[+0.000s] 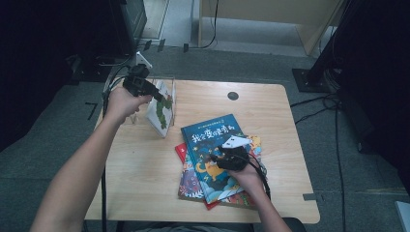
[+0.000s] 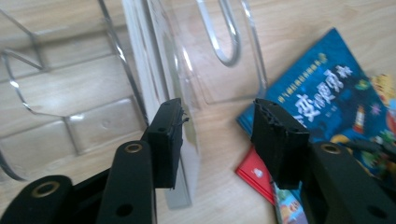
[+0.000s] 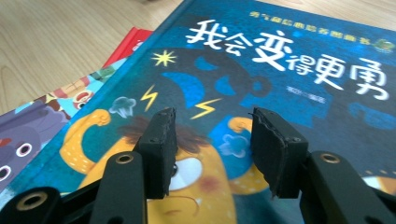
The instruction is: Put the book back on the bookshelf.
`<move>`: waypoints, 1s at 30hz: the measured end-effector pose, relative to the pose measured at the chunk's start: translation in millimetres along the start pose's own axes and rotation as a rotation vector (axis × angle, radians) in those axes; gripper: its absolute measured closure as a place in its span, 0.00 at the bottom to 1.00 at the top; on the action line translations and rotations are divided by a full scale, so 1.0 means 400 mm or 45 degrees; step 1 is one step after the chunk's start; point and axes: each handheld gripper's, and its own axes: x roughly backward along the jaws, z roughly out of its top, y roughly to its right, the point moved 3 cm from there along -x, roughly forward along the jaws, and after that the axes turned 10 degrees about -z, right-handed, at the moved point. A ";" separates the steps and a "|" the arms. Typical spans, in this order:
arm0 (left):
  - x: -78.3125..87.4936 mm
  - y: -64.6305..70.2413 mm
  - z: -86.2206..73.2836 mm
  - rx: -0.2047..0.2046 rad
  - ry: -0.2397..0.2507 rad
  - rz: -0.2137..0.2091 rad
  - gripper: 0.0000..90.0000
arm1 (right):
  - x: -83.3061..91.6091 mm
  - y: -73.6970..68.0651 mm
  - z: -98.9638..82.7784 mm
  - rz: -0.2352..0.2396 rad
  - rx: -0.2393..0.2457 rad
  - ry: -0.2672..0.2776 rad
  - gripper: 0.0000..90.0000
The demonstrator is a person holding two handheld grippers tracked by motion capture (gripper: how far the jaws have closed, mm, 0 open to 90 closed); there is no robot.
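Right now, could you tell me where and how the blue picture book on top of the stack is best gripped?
Take the blue book by an edge that overhangs the books beneath, probably its far-left corner, coming in level from the side. It lies flat, cover up, so jaws from above find nothing to pinch. The right gripper hangs open over the cover.

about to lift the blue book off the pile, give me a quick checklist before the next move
1. Right gripper open over the blue book: ok, jaws apart, nothing between them.
2. Blue book on top of the pile: ok, red book lies under it.
3. Left gripper free of the white book: ok, jaws apart.
4. White book standing in the clear rack: ok, upright.
5. Free slot in the rack: cannot tell.
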 end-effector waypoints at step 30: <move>-0.083 0.039 -0.270 -0.268 0.101 -0.181 0.81 | 0.148 0.074 -0.091 -0.085 -0.099 0.059 0.74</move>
